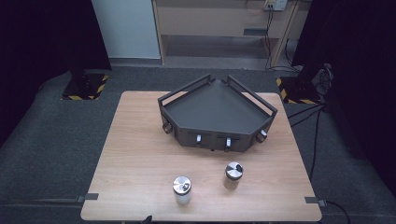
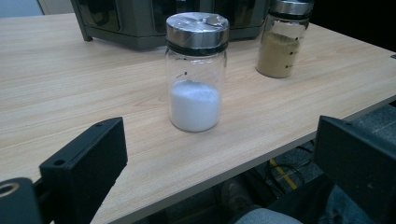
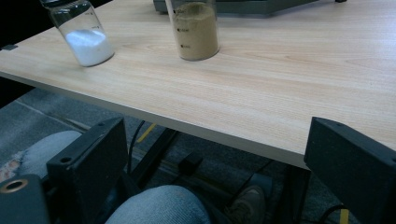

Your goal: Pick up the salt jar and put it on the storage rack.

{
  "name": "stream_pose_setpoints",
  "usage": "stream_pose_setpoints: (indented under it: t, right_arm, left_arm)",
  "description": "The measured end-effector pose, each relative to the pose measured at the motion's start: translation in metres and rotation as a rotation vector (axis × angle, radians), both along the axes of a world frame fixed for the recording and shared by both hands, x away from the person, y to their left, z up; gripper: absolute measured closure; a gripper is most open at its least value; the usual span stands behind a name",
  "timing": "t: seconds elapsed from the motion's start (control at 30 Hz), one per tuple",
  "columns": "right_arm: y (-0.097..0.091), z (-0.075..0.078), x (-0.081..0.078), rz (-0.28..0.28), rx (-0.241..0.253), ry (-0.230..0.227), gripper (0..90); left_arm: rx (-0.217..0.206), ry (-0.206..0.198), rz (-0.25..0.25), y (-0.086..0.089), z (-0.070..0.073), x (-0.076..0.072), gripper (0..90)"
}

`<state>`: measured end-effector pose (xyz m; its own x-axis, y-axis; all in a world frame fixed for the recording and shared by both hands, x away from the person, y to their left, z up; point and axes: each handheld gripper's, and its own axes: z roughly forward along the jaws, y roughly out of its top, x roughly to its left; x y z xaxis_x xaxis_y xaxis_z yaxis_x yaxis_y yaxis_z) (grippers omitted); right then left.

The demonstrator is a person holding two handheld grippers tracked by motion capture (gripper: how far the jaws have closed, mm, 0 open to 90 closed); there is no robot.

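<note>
Jar of white powder (image 2: 196, 72) stands upright near the front edge of the wooden table (image 1: 140, 154), and it is the thing nearest my left gripper (image 2: 219, 158). It has a shiny metal lid and is filled to well under half. From the left gripper view I see my two black jaws spread wide, one at each lower corner, with nothing between them; the jar sits beyond them on the table, apart from both.

Second jar, holding tan powder (image 2: 282, 39), stands farther back and to the right of the white one, well apart from it, also upright and lidded. In the high view the white jar (image 1: 182, 189) is at front centre and the tan jar (image 1: 233, 175) is a little behind it on the right.

My right gripper (image 3: 212, 163) hangs below the table's front edge, jaws likewise wide apart and holding nothing. Past them I see a knee in blue denim (image 3: 159, 207) and a shoe (image 3: 250, 205) on the floor.

Behind both jars sits a dark grey corner-shaped tray (image 1: 219, 112) with raised rails.
</note>
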<state>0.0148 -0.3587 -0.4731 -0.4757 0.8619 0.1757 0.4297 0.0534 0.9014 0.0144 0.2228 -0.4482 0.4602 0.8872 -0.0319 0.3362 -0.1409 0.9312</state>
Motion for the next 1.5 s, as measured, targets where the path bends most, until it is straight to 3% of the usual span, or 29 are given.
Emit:
stream_pose_setpoints:
  t: [0.97, 1.5]
  right_arm:
    - [-0.002, -0.002, 0.002, 0.002, 0.006, 0.013, 6.6]
    - [-0.001, -0.002, 0.004, -0.005, 0.019, 0.025, 6.4]
  left_arm:
    - [0.045, 0.023, -0.010, -0.004, 0.004, 0.001, 2.3]
    - [0.025, 0.037, -0.015, -0.007, 0.012, 0.002, 2.2]
